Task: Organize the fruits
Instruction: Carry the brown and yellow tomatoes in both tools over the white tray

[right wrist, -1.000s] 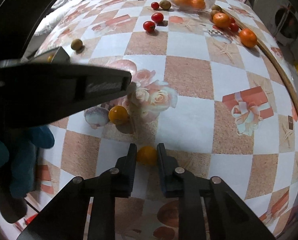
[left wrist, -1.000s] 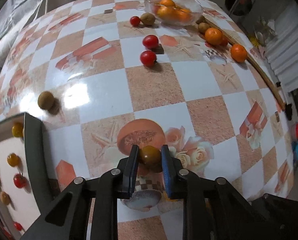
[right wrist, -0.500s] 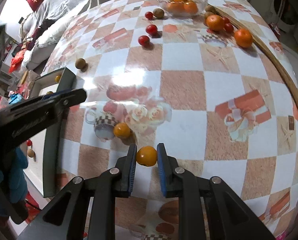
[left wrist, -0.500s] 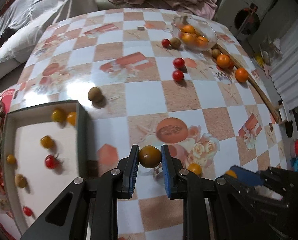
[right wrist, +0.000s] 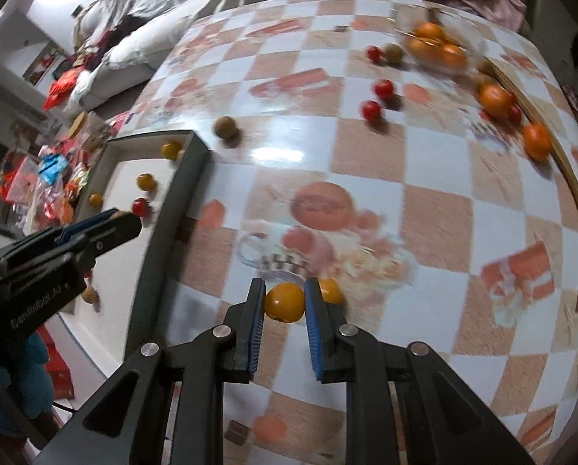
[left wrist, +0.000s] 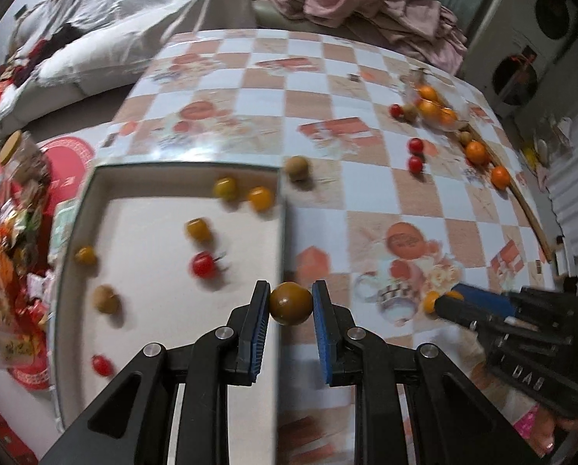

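Gripping a brown tomato [left wrist: 291, 302], left hand-held gripper [left wrist: 291, 306] overhangs tray wall [left wrist: 281, 240].

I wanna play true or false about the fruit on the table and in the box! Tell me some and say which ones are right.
1. The left gripper holds a brownish tomato. True.
2. The right gripper is empty. False: it holds a yellow tomato.
3. The box has a red tomato in it. True.
4. The glass bowl holds red tomatoes. False: it holds oranges.
5. A brown fruit lies on the table beside the box. True.
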Motion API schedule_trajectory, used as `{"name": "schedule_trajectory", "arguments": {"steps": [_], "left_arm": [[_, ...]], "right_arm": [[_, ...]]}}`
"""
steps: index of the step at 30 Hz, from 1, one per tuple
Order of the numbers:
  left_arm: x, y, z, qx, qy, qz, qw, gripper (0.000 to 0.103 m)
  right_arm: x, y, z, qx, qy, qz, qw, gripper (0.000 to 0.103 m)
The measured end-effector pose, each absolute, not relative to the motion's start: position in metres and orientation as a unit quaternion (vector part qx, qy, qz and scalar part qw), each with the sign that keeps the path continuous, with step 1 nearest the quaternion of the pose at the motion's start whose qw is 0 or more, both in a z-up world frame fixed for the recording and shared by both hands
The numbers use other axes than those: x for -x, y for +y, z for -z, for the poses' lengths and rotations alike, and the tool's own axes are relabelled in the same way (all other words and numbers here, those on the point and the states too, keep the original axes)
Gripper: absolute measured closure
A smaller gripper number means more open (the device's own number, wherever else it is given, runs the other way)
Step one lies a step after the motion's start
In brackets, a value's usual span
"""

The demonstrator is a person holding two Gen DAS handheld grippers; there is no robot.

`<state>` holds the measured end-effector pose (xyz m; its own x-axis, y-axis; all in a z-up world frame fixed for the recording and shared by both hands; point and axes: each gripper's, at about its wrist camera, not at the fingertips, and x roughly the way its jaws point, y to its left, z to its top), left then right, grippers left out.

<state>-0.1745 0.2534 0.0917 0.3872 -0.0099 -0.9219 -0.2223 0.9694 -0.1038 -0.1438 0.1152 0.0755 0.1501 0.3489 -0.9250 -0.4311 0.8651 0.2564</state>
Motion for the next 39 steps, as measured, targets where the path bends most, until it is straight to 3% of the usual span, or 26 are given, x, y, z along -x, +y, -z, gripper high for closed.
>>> {"name": "schedule_trajectory", "arguments": {"steps": [23, 39], "left_arm": [[0.242, 0.334, -0.051, 0.173, 0.553, -0.183, 0.794, 0.079], [0.244, 0.341, -0.034, 0.172, 0.564, -0.189, 0.785, 0.079]], "right_arm": [[0.148, 0.267, -0.072, 0.11, 0.593, -0.385, 0.699, 0.081], [0.141, 0.294, -0.043, 0.147, 0.616, -0.381, 0.673, 0.081]]}}
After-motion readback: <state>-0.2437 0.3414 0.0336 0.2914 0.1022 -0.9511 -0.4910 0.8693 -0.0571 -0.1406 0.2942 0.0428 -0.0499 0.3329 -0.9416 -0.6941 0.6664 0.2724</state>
